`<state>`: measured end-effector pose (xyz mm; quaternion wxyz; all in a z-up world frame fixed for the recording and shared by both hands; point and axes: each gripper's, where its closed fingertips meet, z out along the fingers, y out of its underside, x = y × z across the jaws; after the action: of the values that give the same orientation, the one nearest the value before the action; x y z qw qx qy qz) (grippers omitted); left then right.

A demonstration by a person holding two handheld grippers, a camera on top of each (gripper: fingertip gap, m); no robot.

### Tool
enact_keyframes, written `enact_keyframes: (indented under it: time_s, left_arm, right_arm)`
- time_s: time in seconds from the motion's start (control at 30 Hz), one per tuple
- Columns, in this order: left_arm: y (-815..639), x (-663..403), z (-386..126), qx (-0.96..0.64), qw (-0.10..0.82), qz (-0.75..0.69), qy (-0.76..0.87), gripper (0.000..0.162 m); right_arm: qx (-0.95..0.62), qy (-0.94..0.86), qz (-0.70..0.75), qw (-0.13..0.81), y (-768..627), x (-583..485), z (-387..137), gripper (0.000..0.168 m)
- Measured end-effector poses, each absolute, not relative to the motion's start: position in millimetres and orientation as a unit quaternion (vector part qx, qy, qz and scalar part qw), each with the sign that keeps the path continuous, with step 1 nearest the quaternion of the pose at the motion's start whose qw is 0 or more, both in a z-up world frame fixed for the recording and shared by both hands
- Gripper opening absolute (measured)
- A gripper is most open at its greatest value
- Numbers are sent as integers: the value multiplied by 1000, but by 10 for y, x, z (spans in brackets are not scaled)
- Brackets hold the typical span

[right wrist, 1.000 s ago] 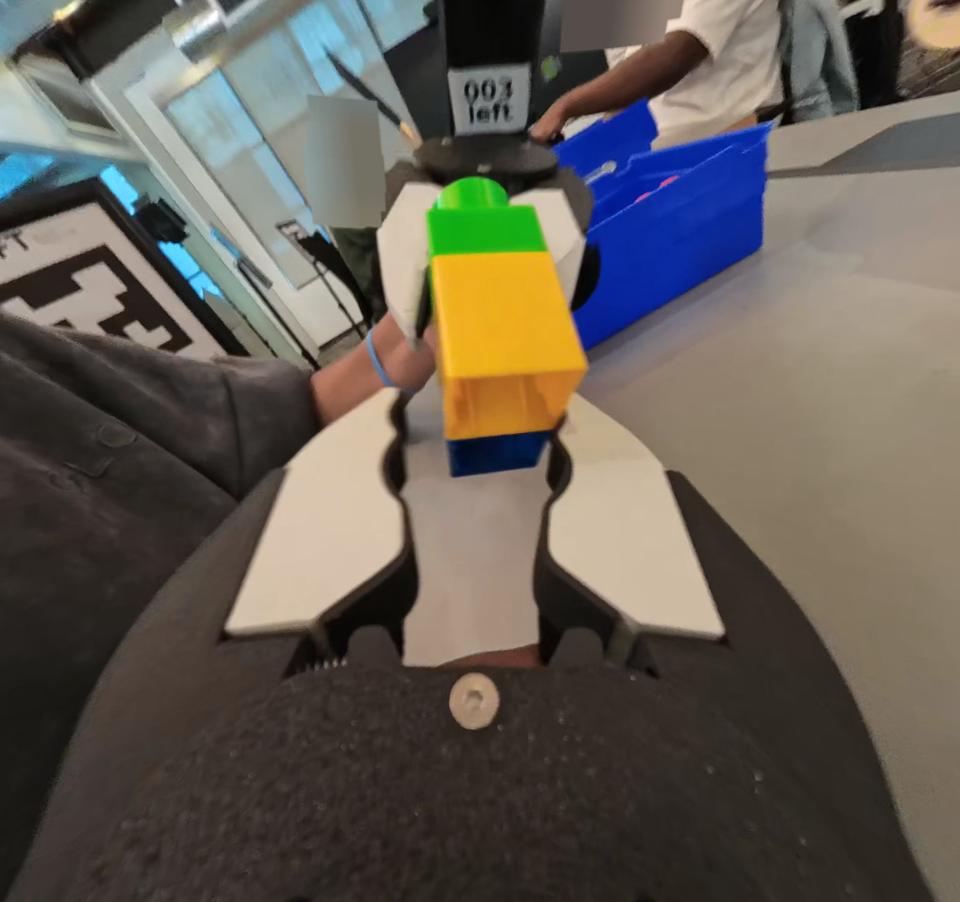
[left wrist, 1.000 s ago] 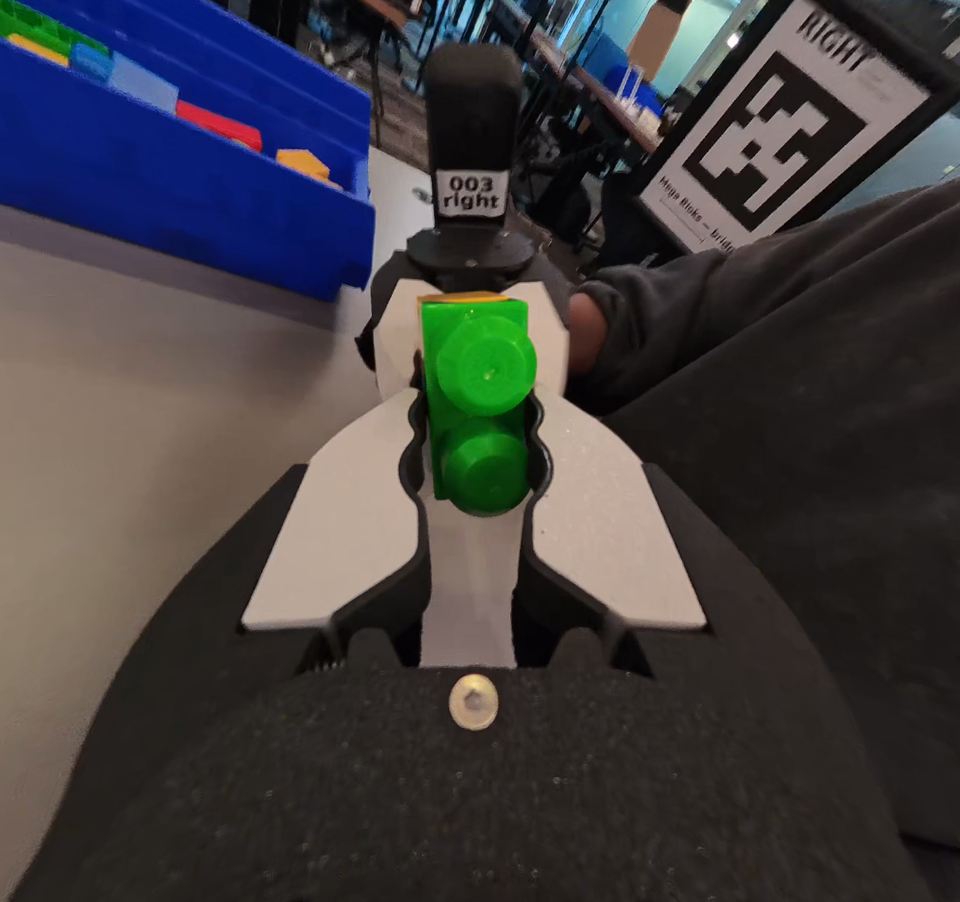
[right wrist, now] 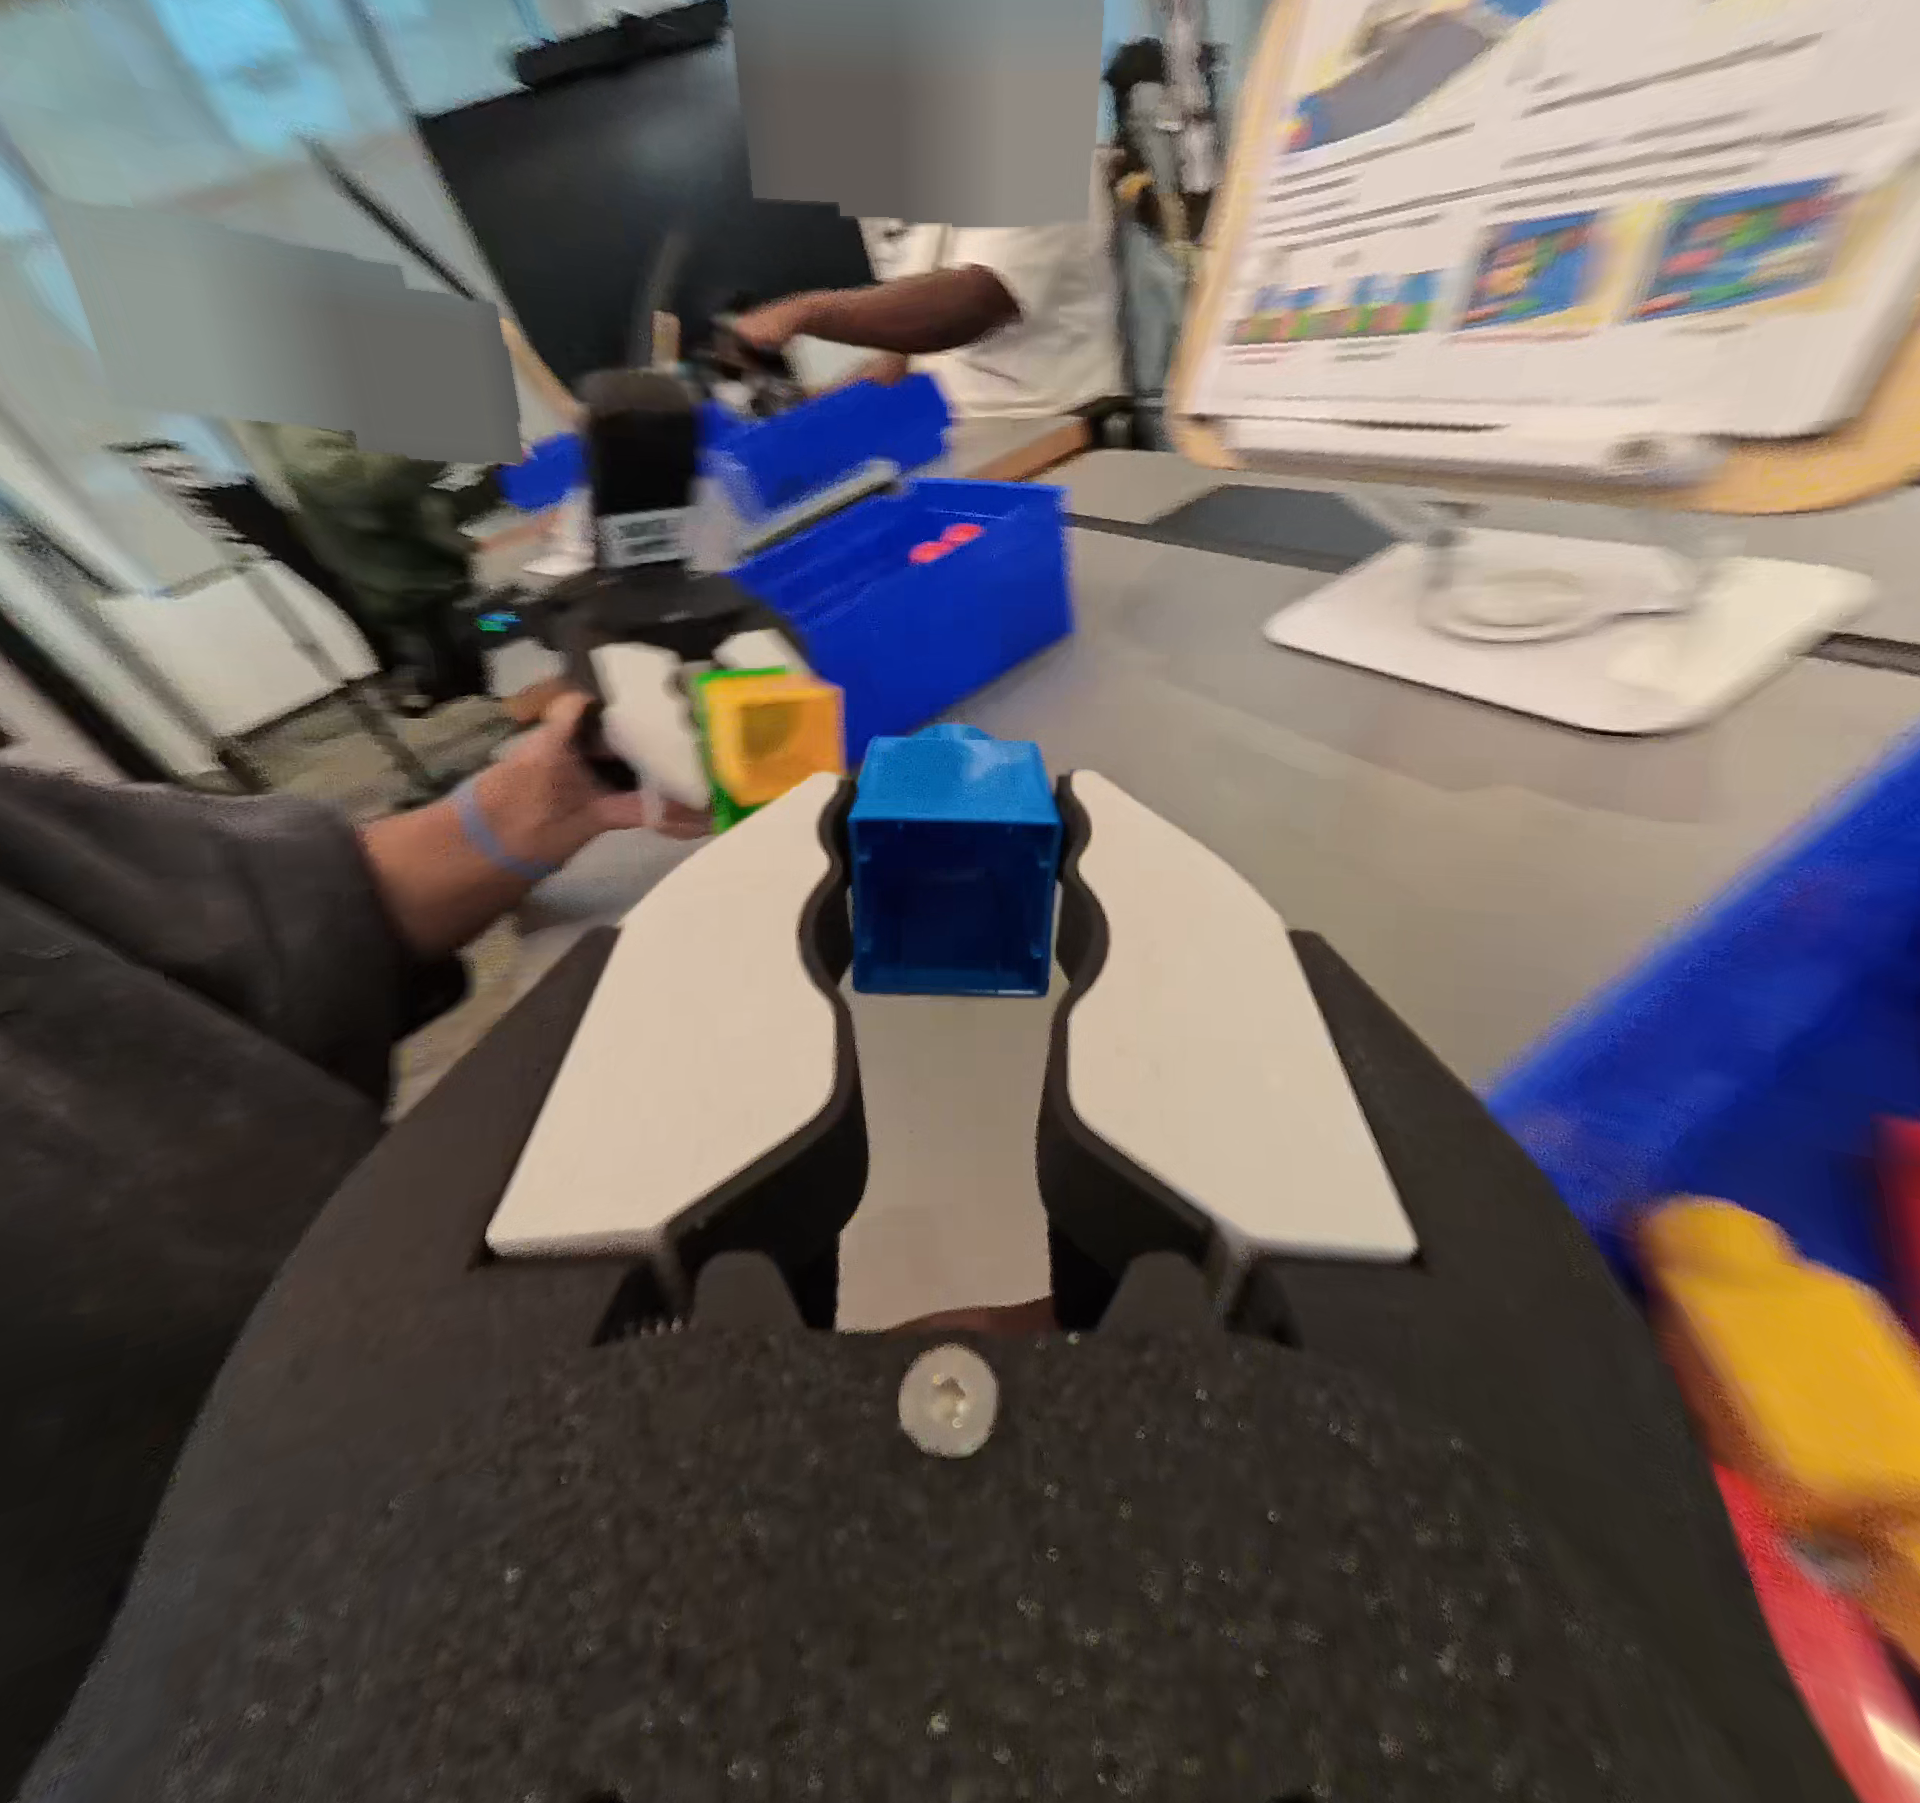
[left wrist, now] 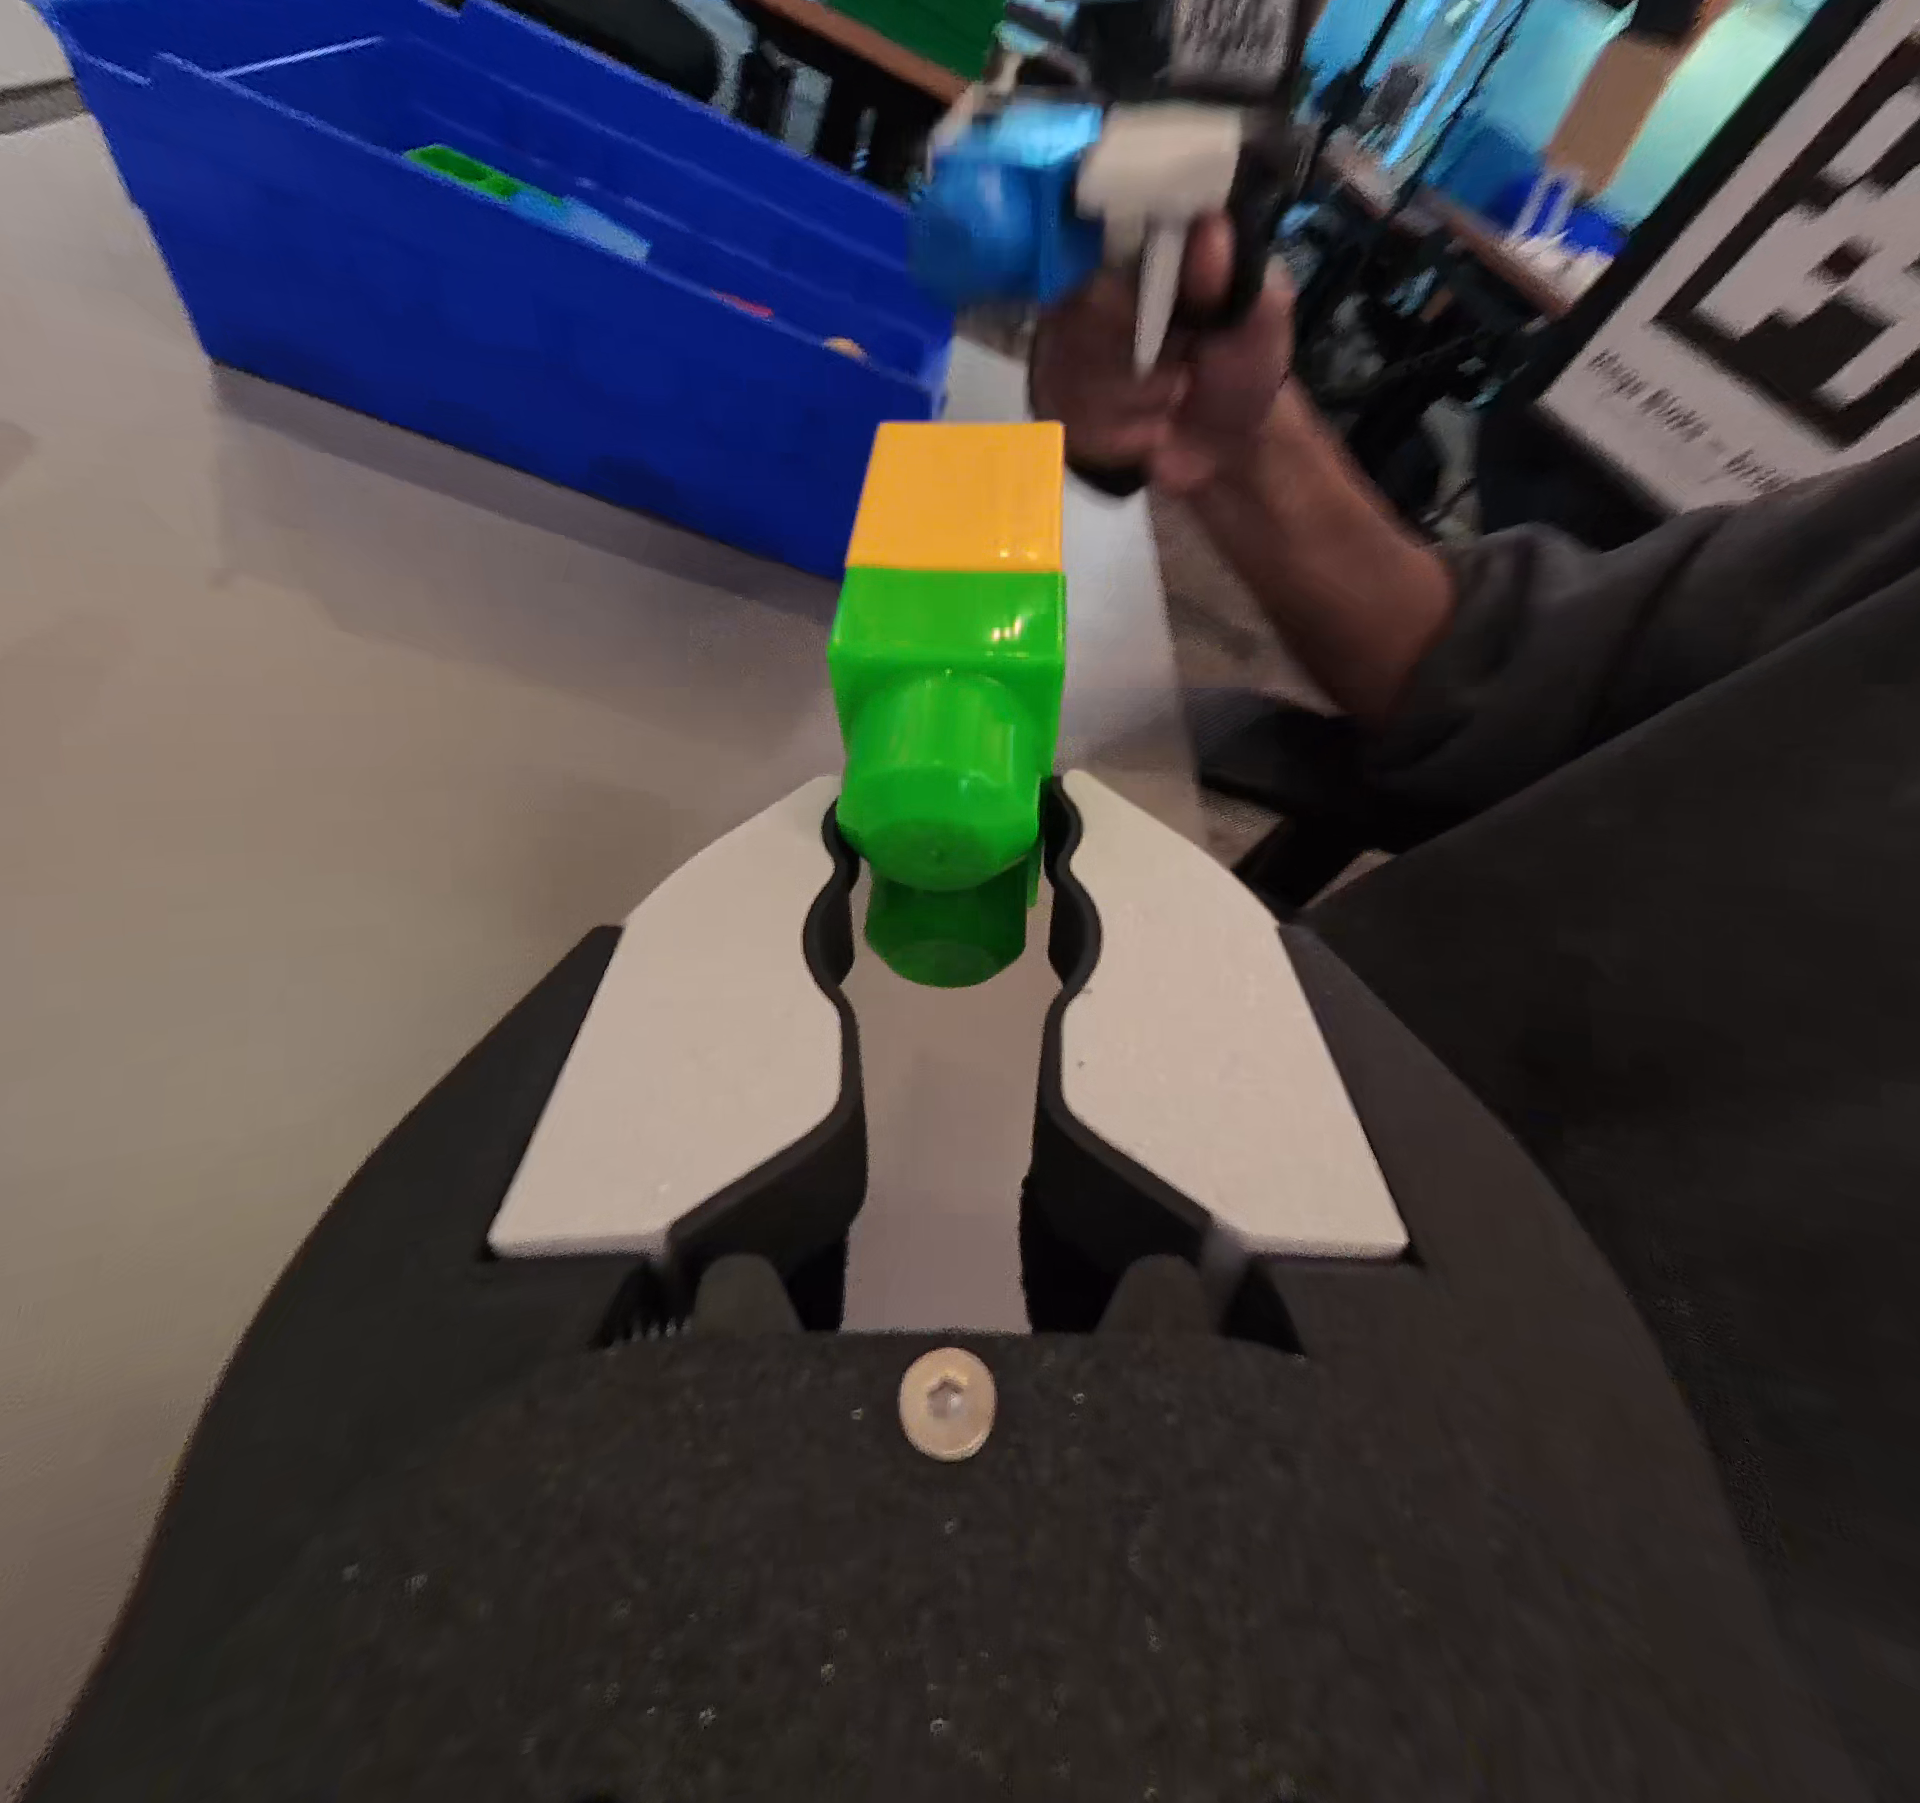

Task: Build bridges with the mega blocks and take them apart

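The left gripper (left wrist: 948, 880) pinched a green block (left wrist: 951, 714) at the middle of the left wrist view. Its two round bumps faced the camera. A yellow block (left wrist: 961, 496) was stuck on its far end, so the smooth plastic stack pointed away, toward the blue bin (left wrist: 499, 340) in the upper left. The right gripper (right wrist: 951, 880) squeezed a blue block (right wrist: 951, 880) at the middle of its view. The block's hollow square bottom faced the camera, above the grey table (right wrist: 1351, 818).

Grey tabletop (right wrist: 1351, 818) is carrying a white display stand (right wrist: 1558, 631); behind the stand, glazed partitions (right wrist: 260, 70) are admitting daylight.
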<state>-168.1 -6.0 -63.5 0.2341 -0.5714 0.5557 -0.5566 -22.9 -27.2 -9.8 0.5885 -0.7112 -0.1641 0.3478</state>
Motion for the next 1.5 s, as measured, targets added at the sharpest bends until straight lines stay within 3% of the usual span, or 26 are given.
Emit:
enact_keyframes:
  time_s: [0.1,0.27,0.53,0.6,0.7,0.83,0.97,1.0,1.1,1.23,1.5]
  left_arm:
    - [-82,-1627,-803,-574,279,-507,580,34]
    - [-144,-1523,-866,-569,259,-524,579,34]
    - [-71,-1581,-902,-575,262,-520,575,34]
    - [-56,-1609,-891,-576,263,-520,573,34]
    - [-14,-1632,-889,-582,268,-515,569,34]
    - [10,-1651,-858,-581,275,-514,568,34]
    - [-19,-1646,-821,-576,261,-534,561,34]
    - [-32,-1644,-814,-574,257,-537,561,34]
    - [-107,-1636,-785,-564,242,-553,564,34]
    - [-203,-1613,-801,-558,213,-572,562,34]
    - [-228,-1603,-841,-560,208,-576,558,34]
  right_arm:
    - [-793,-76,224,562,-39,556,-173,36]
    - [-896,-2,74,438,560,1466,-777,36]
    - [-980,-46,-39,190,1169,1874,-1481,37]
    - [-986,-42,-30,159,1211,1869,-1573,44]
    - [-975,-35,-41,214,1254,1854,-1377,47]
    - [-909,-40,6,416,1064,1327,-557,47]
    - [-768,-97,237,587,442,126,147,39]
    - [-733,-126,318,588,254,-235,201,38]
    - [-706,-191,462,502,-197,-1006,-82,59]
    - [-733,-203,443,474,-213,-1272,-557,69]
    - [-720,-200,460,479,-133,-1508,-663,72]
